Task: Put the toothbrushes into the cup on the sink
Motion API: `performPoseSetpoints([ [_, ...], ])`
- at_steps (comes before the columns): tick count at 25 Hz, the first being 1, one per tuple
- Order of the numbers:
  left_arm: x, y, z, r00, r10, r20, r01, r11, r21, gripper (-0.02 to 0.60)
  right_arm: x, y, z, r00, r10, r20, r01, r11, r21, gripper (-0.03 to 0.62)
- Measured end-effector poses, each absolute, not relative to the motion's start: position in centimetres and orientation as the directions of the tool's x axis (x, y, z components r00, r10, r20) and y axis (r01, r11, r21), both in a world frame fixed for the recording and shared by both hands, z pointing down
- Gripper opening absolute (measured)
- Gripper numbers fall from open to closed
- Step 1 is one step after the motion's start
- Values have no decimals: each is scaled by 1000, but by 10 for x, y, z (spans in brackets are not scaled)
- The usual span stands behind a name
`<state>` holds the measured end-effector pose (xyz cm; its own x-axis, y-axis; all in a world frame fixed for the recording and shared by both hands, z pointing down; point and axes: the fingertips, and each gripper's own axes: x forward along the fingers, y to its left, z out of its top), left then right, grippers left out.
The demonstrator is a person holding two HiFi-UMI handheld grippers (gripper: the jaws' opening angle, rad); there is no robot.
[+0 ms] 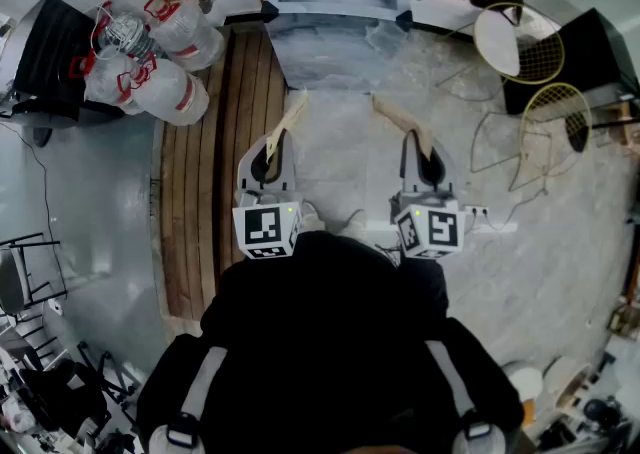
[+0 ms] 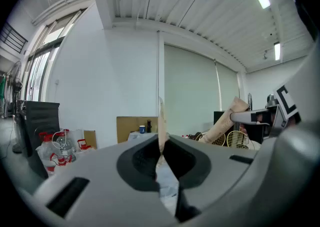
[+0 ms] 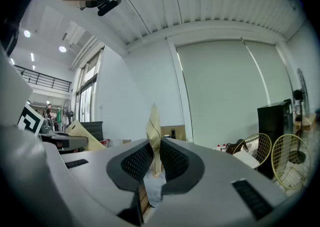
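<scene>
Left claw, right claw pinch beige packets.

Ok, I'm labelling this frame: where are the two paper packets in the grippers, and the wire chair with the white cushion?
Left paper packet (image 1: 287,122), head view, middle of its free end.
Right paper packet (image 1: 398,119), head view, middle of its free end.
Wire chair (image 1: 497,42), head view, white cushion.

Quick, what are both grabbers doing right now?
Left gripper: closed on a long tan paper packet.
Right gripper: closed on a second long tan paper packet.
</scene>
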<state>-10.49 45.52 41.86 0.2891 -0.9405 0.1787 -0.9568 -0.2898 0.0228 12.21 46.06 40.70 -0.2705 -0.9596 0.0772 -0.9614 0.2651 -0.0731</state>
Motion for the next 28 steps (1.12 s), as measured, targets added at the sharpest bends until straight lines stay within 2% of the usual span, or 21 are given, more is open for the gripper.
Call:
performPoseSetpoints([
  [6, -131, 452, 422, 310, -935, 172, -948, -318, -19, 18, 99, 459, 401, -259, -964, 57, -964, 254, -82, 41],
  [16, -168, 439, 426, 324, -936, 139, -945, -326, 8, 18, 65, 446, 394, -243, -970, 28, -969, 242, -46, 41],
  [28, -165, 371, 443, 335, -931, 147, -940, -340, -11, 18, 60, 376, 408, -246, -969, -7, -968, 246, -40, 41],
])
